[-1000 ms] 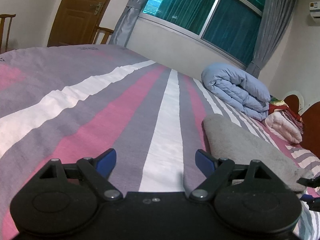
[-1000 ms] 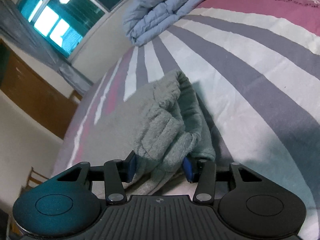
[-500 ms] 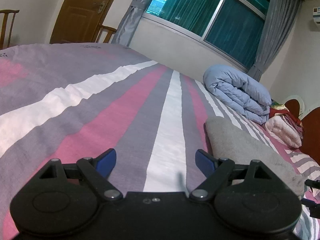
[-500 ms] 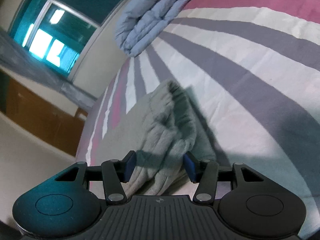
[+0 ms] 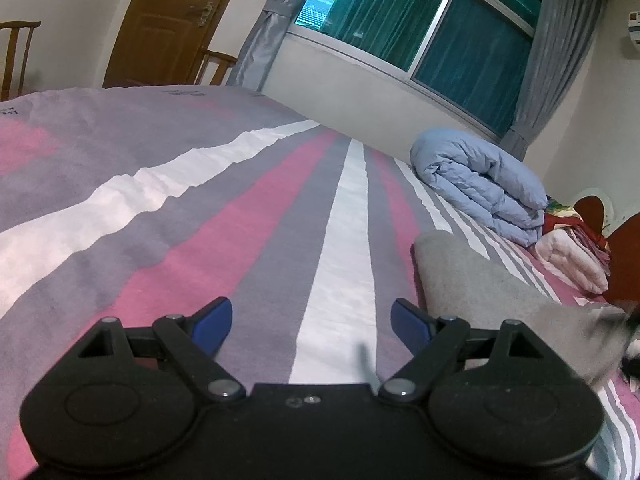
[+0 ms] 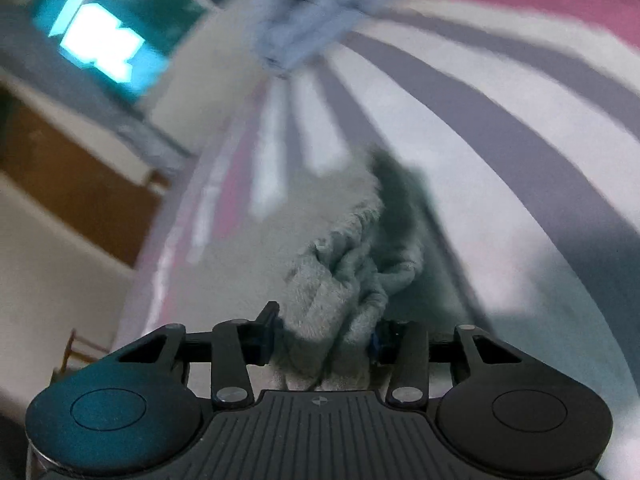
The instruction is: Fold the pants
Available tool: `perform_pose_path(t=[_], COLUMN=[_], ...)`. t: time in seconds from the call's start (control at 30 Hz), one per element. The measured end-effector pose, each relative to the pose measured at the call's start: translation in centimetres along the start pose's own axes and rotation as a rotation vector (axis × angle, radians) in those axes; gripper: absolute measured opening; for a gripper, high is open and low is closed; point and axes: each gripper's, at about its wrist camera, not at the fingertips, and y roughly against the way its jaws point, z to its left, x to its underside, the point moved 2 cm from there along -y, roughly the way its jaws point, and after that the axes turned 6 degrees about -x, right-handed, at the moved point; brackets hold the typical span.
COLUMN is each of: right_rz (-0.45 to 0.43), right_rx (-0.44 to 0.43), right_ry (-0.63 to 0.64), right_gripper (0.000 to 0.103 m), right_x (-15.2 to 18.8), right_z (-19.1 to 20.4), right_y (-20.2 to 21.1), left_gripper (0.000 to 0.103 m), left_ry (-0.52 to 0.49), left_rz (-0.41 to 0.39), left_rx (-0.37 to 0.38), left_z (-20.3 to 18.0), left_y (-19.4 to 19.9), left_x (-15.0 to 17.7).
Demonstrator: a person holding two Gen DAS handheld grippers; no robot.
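Observation:
The grey fleece pants (image 5: 472, 280) lie on the striped bedsheet (image 5: 200, 220), just right of my left gripper (image 5: 310, 314). That gripper stands open above the sheet with nothing between its blue pads. In the right wrist view my right gripper (image 6: 325, 324) is closing its jaws on a bunched end of the pants (image 6: 340, 248). The cloth fills the gap, and both pads press into it. This view is blurred by motion. At the right edge of the left wrist view, that end of the pants shows lifted and blurred.
A rolled light-blue duvet (image 5: 480, 188) lies far right on the bed, with folded pink and red blankets (image 5: 568, 252) beside a dark headboard (image 5: 624, 264). Behind the bed are a window with curtains (image 5: 400, 28), a wooden door (image 5: 172, 20) and chairs (image 5: 16, 56).
My right gripper narrowed around the bunched pants end and lifted it off the sheet, with the view swinging. The left gripper stayed where it was, open.

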Motion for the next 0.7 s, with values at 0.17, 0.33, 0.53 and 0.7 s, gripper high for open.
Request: perform_pose_path(t=[0.17, 0.33, 0.53, 0.7], right_rz=[-0.256, 0.024, -0.064, -0.025], right_rx=[-0.296, 0.034, -0.031, 0.053], right_ry=[-0.028, -0.136, -0.033, -0.051], right_gripper=[0.039, 0.039, 0.039, 0.039], right_x=[-1.1, 3.3, 2.5, 3.3], right_z=[1.5, -7.0, -5.3, -7.1], right_y=[3.4, -1.9, -0.4, -1.0], left_gripper=[0.080, 0.080, 0.080, 0.080], left_ry=[-0.023, -0.015, -0.029, -0.034], left_rz=[0.003, 0.010, 0.014, 0.015], left_rx=[-0.003, -0.010, -0.016, -0.023], left_z=[-0.4, -0.2, -0.3, -0.4], left_y=[-0.1, -0.2, -0.4, -0.5], left_x=[0.1, 0.1, 0.1, 0.2])
